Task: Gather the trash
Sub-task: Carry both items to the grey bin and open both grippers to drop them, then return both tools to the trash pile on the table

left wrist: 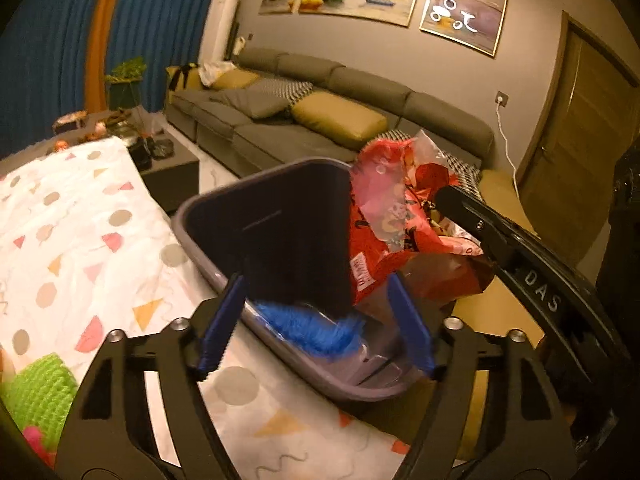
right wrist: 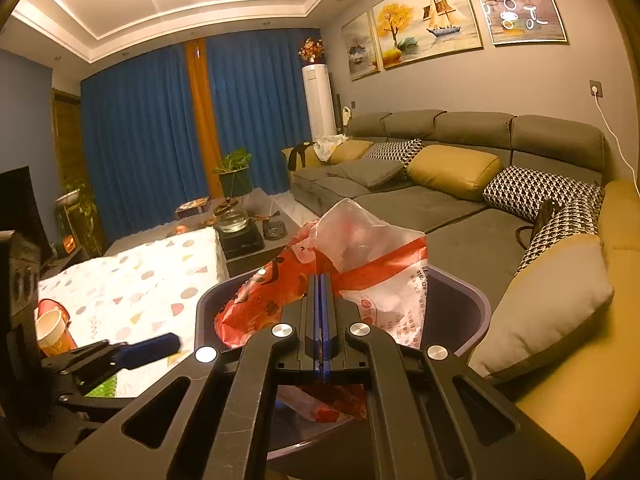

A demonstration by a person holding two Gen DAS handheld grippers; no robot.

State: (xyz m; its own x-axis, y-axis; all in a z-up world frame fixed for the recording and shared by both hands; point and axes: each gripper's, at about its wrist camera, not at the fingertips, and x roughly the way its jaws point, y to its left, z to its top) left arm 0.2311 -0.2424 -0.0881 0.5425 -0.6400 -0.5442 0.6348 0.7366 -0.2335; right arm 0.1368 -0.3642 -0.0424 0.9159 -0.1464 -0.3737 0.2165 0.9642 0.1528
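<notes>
A grey-purple trash bin [left wrist: 208, 240] stands beside the table; it also shows in the right wrist view [right wrist: 476, 300]. Something blue and fuzzy [left wrist: 312, 328] lies inside it. My right gripper [right wrist: 322, 280] is shut on a red and clear plastic bag [right wrist: 360, 248] and holds it over the bin's mouth. The bag [left wrist: 396, 208] and the right gripper [left wrist: 444, 196] show in the left wrist view at the bin's right rim. My left gripper [left wrist: 316, 320] is open, its blue pads [left wrist: 218, 328] hovering over the bin's near rim, empty.
A table with a white patterned cloth [left wrist: 80, 240] lies left of the bin. A paper cup [right wrist: 52, 328] and a green knitted thing [left wrist: 36, 392] sit on it. A grey sofa [right wrist: 440, 200] with yellow and checked cushions runs along the right.
</notes>
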